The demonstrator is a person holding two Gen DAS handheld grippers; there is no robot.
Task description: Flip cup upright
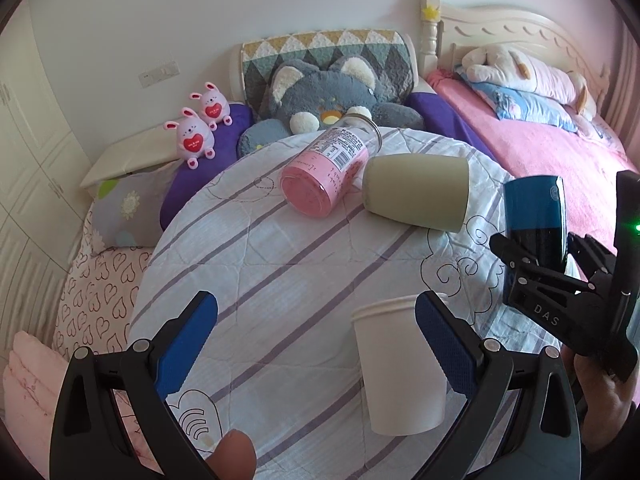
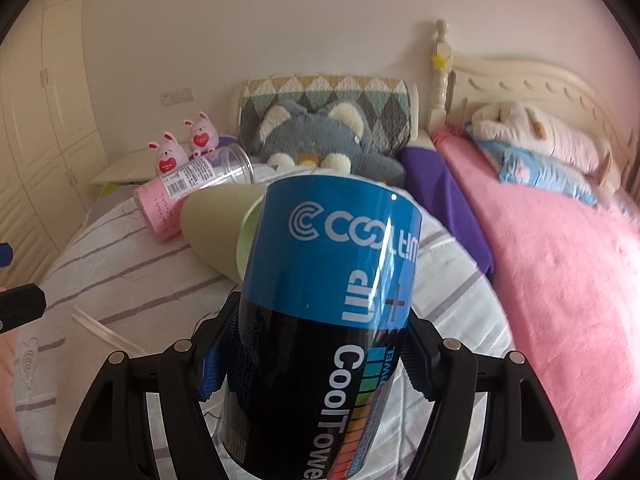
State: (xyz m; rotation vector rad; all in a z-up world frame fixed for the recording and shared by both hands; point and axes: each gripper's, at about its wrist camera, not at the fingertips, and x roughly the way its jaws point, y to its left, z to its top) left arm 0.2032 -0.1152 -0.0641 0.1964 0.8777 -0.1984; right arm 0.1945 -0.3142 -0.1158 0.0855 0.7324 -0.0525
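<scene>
My right gripper [image 2: 316, 356] is shut on a blue and black "CoolTowel" cup [image 2: 328, 300], held above the table; it also shows in the left wrist view [image 1: 534, 220], at the right. My left gripper [image 1: 316, 320] is open and empty over the striped round table [image 1: 280, 264]. A white paper cup [image 1: 400, 368] stands upside down beside its right finger [image 1: 440, 344]. A beige cup [image 1: 416, 192] lies on its side, and also shows in the right wrist view [image 2: 220, 228]. A pink-labelled glass bottle [image 1: 328, 168] lies next to it.
A grey plush toy [image 1: 328, 96] and two pink bunny figures [image 1: 196, 132] sit behind the table. A pink bed [image 1: 560, 152] with a plush dog lies to the right. White wardrobes stand at the left.
</scene>
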